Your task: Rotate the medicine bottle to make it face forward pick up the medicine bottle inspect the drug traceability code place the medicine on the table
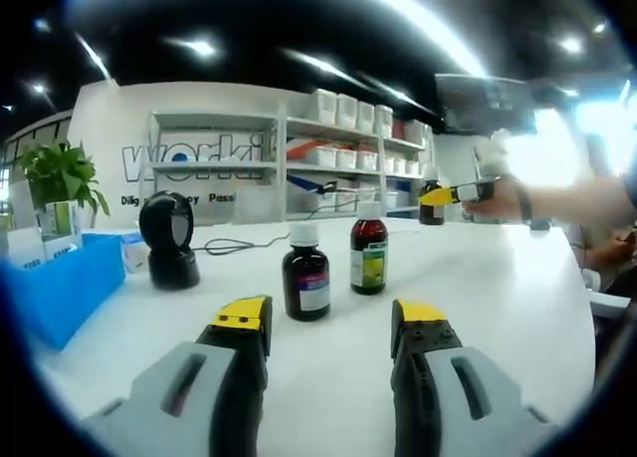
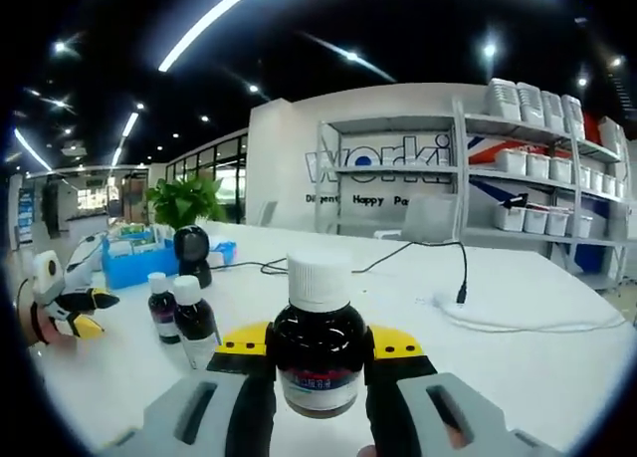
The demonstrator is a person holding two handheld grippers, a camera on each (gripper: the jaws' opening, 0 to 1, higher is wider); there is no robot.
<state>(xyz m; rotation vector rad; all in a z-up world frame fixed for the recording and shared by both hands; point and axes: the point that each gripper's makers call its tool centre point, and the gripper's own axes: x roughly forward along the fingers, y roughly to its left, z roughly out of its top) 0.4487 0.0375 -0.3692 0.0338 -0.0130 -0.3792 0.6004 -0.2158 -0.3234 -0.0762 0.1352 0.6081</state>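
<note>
While the right gripper (image 2: 318,362) stands clamped on an upright, white-capped dark glass medicine bottle (image 2: 318,352) above the white table (image 2: 518,357), the left gripper (image 1: 328,328), parted, faces two further bottles (image 1: 306,274).

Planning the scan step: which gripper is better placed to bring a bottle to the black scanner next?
Right, probably. The right gripper is already shut on a dark brown white-capped medicine bottle, held above the white table. The left gripper is open, with two bottles standing ahead of it, beside the black scanner.
</note>
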